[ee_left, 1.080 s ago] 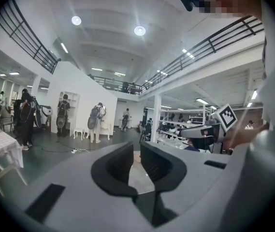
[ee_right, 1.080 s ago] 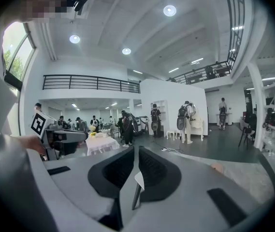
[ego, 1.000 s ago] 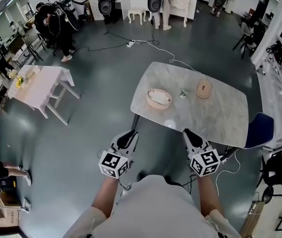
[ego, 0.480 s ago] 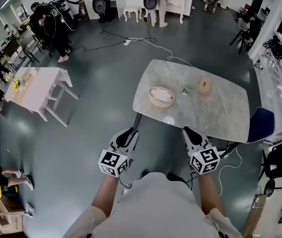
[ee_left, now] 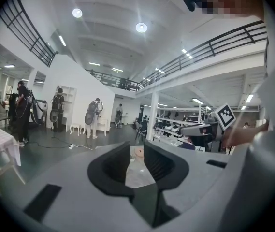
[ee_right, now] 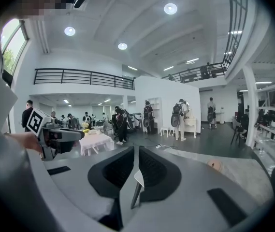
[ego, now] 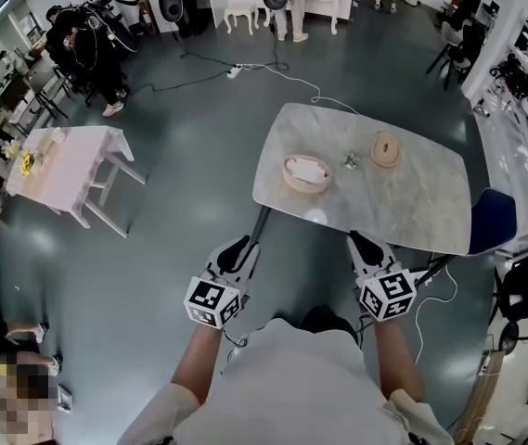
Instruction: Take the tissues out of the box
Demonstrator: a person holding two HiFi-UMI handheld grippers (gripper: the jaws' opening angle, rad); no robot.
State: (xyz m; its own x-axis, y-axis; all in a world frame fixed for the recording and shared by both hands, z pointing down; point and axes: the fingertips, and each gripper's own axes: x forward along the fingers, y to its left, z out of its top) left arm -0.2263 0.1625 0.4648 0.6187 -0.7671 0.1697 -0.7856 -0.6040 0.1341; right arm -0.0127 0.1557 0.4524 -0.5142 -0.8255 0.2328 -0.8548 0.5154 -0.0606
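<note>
Pointing at the table, two claws hover short of its near edge.

Left claw: released. Its jaws have just been opening; they stand apart with nothing between them.

Right claw: released. Its jaws are drawn to a narrow slit and grip nothing.

Each claw carries one cube with square black-and-white markers.

One table lies ahead of both claws. It has a flat top with rounded corners and a pale, marbled, glossy surface. Three items stand on it in a row, all well apart from the claws:

1. One box, round, shallow and of light wood, ahead of the left claw and slightly to its right. Crumpled white tissues lie inside it.
2. One small greenish item, too small to identify, between box and disc.
3. One disc, round, of light wood and lying flat, ahead of the right claw.

One blue chair stands to the right of the right claw, at the table's edge.
</note>
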